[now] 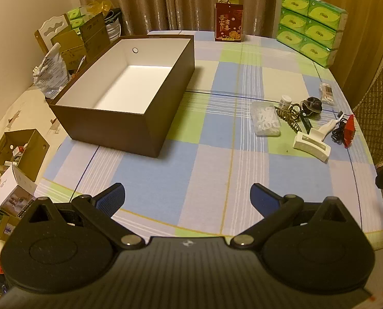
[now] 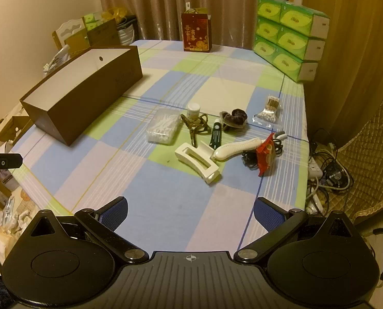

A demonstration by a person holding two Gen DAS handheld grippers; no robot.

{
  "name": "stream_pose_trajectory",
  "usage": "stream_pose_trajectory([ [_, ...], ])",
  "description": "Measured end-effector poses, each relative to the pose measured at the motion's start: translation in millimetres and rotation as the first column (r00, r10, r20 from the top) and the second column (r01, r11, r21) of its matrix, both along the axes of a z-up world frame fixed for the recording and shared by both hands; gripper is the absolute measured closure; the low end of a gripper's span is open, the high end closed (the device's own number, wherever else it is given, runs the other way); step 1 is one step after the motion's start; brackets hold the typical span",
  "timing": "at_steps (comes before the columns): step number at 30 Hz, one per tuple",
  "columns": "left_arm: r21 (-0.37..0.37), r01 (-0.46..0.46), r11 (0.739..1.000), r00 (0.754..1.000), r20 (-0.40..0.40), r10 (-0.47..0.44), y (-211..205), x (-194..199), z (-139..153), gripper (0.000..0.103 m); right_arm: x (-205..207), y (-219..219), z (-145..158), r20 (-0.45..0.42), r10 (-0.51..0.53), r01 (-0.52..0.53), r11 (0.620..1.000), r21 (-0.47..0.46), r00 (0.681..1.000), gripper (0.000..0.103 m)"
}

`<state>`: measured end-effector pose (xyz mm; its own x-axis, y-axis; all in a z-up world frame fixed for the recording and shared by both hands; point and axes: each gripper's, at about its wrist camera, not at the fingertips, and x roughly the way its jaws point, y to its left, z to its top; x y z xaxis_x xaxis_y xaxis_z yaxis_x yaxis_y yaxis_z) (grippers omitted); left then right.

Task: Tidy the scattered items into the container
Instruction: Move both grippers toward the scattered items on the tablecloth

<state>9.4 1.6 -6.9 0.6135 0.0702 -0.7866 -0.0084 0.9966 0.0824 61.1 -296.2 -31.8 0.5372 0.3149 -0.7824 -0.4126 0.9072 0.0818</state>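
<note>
Meanwhile, scattered items (image 2: 217,139) beside brown box (image 2: 88,103).

Beige curtains (image 1: 145,2) behind checked table (image 1: 212,170)

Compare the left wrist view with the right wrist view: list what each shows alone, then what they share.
Only the left wrist view looks down into the brown box, showing its white floor bare, and shows the open left gripper. Only the right wrist view shows the open right gripper, the power strip and cables on the floor, and the cotton swab bag clearly. Both share the checked tablecloth, white hair clip, floss pick box, red snack packet and green tissue packs.
</note>
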Motion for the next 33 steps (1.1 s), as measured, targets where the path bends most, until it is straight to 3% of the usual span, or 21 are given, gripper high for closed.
stream_pose_trajectory([
  [21, -0.002, 0.003, 1.000, 1.000, -0.019, -0.003, -15.0, 15.2, -6.0, 0.001, 18.9, -16.3, -8.3, -0.017, -0.011, 0.011, 1.000, 0.005, 1.000, 0.002],
  [33, -0.030, 0.091, 0.995, 0.995, -0.045, -0.092, -43.6, 44.1, -19.0, 0.001, 48.4, -38.3, -21.5, -0.038, -0.073, 0.074, 0.997, 0.020, 0.997, 0.002],
])
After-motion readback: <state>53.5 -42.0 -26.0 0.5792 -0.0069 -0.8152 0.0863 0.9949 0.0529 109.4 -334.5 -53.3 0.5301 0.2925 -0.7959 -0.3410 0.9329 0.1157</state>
